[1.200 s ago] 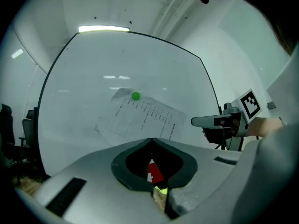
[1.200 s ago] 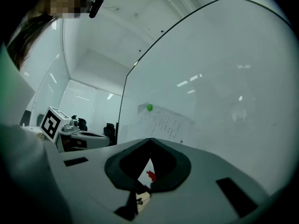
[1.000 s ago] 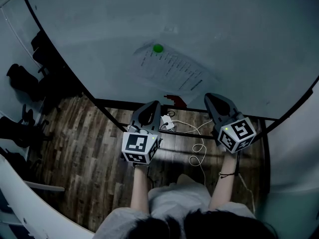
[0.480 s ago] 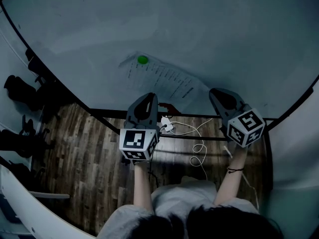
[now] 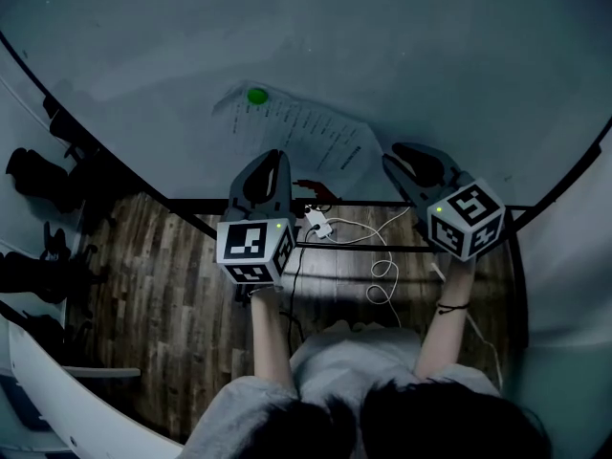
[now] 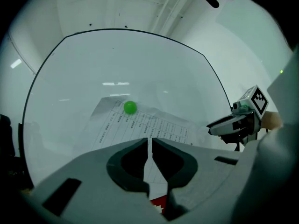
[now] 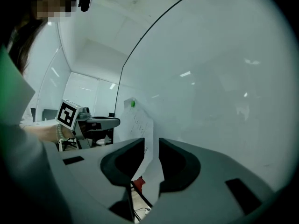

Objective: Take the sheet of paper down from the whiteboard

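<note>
A printed sheet of paper (image 5: 298, 130) hangs on the whiteboard (image 5: 402, 55), pinned at its top left by a green magnet (image 5: 256, 95). My left gripper (image 5: 274, 157) is shut and empty, pointing at the sheet's lower edge; the sheet (image 6: 140, 125) and the magnet (image 6: 130, 108) show just beyond its jaws (image 6: 150, 140). My right gripper (image 5: 390, 153) sits off the sheet's lower right corner. Its jaws (image 7: 152, 143) have just been opening and nothing is between them; the sheet (image 7: 140, 122) lies past the gap.
The board's dark bottom rail (image 5: 382, 204) runs under both grippers. On the wooden floor below lie a white power strip (image 5: 320, 226) with cables and a red object (image 5: 316, 191). Dark chairs (image 5: 38, 170) stand at the left.
Both grippers have moved up towards the board's lower edge, the left one coming in under the sheet. The view has shifted, so the sheet sits further left.
</note>
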